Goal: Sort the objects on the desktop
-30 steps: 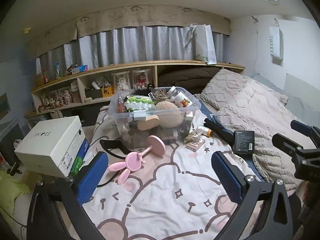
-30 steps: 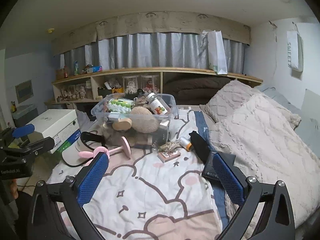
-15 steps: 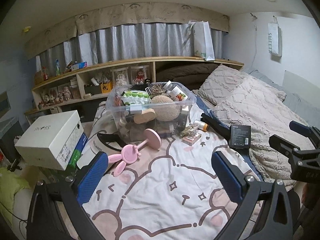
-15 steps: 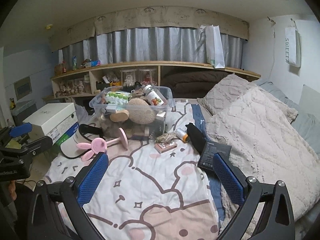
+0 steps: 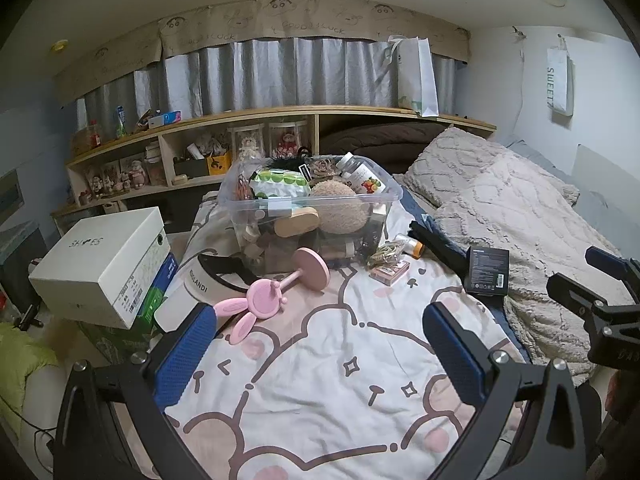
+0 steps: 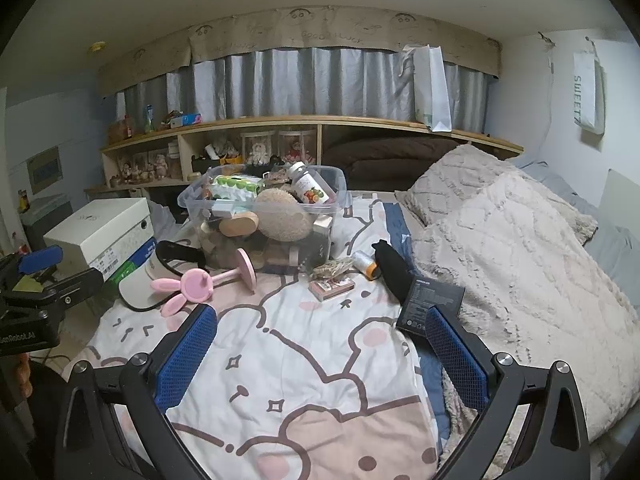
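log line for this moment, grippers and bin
left gripper open, empty | right gripper open, empty | clear bin full | pink mirror loose

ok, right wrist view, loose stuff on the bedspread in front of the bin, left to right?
white visor cap → pink bunny mirror → pink card box → orange-capped bottle → black pouch → black box

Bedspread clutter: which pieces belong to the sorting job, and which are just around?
To sort:
clear storage bin
pink bunny mirror
visor cap
black box
card pack
small bottle

Just around:
shoebox
pillows
shelf figurines
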`<act>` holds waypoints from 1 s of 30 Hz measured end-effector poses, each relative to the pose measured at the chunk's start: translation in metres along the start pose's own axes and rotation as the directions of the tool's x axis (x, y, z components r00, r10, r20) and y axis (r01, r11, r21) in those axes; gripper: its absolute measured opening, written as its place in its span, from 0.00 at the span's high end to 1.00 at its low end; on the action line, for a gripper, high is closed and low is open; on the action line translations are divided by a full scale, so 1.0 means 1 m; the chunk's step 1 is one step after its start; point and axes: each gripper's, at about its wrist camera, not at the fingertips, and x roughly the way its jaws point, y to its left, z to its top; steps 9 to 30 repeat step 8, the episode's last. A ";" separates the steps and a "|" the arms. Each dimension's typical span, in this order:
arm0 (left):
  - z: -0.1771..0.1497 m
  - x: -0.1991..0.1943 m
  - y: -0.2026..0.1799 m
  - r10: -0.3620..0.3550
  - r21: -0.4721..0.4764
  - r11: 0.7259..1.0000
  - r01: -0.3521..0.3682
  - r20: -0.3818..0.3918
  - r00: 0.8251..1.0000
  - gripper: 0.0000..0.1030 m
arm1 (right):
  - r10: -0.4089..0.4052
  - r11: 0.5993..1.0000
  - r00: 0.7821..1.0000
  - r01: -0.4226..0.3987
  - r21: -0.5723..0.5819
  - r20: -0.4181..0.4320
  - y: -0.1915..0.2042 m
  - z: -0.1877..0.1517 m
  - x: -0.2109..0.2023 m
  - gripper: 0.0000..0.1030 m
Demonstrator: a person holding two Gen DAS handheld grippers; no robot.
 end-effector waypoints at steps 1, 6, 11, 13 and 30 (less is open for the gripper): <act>0.000 0.000 0.000 0.001 0.000 1.000 -0.001 0.001 1.000 0.00 | 0.001 1.000 1.000 -0.001 0.000 0.000 0.000 0.000 0.000 0.00; 0.000 0.000 0.001 -0.005 -0.003 1.000 0.005 -0.002 1.000 0.00 | -0.001 1.000 1.000 0.001 -0.002 -0.004 0.001 0.000 0.001 0.00; 0.001 0.001 0.001 -0.002 -0.010 1.000 0.002 -0.001 1.000 0.00 | 0.000 1.000 1.000 0.000 -0.002 -0.006 0.001 0.000 0.001 0.00; 0.001 0.001 0.001 -0.002 -0.010 1.000 0.002 -0.001 1.000 0.00 | 0.000 1.000 1.000 0.000 -0.002 -0.006 0.001 0.000 0.001 0.00; 0.001 0.001 0.001 -0.002 -0.010 1.000 0.002 -0.001 1.000 0.00 | 0.000 1.000 1.000 0.000 -0.002 -0.006 0.001 0.000 0.001 0.00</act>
